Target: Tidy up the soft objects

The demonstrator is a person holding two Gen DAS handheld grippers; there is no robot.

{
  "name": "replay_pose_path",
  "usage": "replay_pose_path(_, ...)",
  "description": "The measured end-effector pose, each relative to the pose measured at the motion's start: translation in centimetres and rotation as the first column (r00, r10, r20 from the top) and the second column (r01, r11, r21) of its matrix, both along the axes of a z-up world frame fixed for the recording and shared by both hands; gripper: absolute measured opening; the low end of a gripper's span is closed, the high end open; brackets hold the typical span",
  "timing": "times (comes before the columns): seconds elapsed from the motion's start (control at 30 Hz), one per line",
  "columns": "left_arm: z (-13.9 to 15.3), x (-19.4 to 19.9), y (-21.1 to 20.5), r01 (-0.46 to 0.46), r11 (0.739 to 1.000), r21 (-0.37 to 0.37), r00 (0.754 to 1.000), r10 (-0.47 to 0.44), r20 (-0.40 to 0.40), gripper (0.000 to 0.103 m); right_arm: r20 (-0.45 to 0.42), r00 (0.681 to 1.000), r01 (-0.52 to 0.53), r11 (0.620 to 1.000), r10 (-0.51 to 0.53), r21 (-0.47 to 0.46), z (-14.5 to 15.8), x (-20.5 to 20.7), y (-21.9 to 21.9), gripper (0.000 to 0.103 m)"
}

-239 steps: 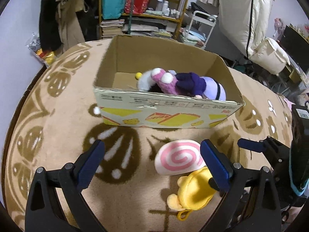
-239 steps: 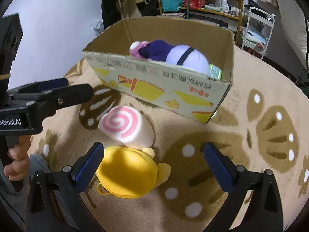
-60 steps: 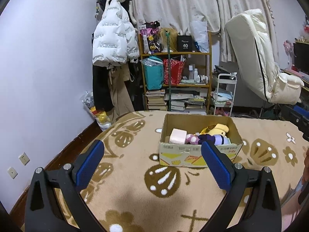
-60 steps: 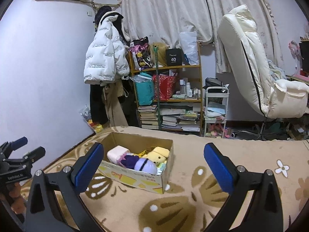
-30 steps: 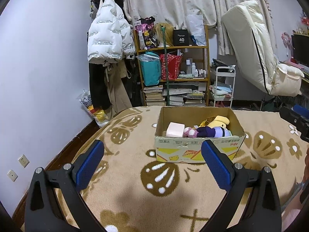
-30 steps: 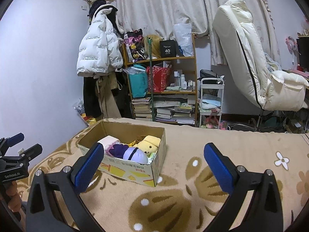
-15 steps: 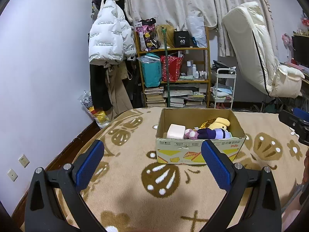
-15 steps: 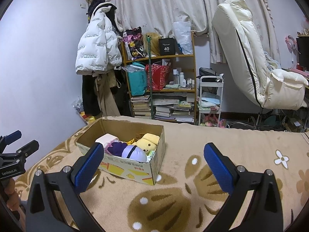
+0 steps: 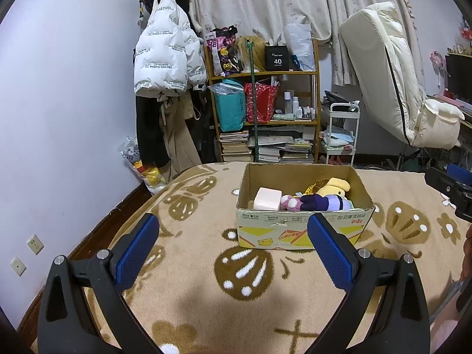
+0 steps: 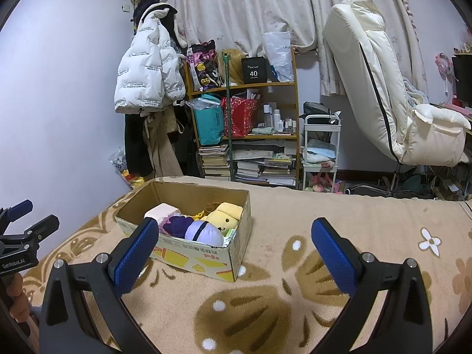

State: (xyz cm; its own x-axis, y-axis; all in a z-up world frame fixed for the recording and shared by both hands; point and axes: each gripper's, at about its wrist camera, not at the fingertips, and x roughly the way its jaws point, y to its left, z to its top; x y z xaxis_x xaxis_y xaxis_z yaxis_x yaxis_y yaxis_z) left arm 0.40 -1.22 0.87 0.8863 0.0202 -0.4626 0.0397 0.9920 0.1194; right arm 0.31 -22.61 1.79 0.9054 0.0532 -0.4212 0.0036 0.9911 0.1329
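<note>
Left wrist view puts the cardboard box (image 9: 303,230) of plush toys (image 9: 312,199) straight ahead of my left gripper (image 9: 233,247), nearer than my right gripper (image 10: 233,250), both spread wide and holding nothing.

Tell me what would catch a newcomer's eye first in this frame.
Probably the cardboard box on the patterned beige blanket, holding soft toys: a yellow plush toward the back, a purple plush against the front wall, and a pink-and-white cushion at one end. Next, the open left gripper and right gripper, both empty and apart from the box. Behind, a white puffer jacket hangs beside a crowded shelf.
</note>
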Motion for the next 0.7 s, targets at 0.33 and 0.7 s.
replay_pose_path(0.33, -0.25, -0.09, -0.36, 0.004, 1.0, -0.002, 1.0, -0.004, -0.006, 0.1, -0.002, 1.0, -0.002, 1.0, 0.002, -0.001, 0.16, 0.11, -0.04, 0.103)
replay_pose_path(0.7, -0.36, -0.11, -0.49, 0.006, 1.0, -0.005, 1.0, -0.006, -0.008, 0.1, -0.005, 1.0, -0.004, 1.0, 0.004, -0.001, 0.12, 0.08, -0.3, 0.103)
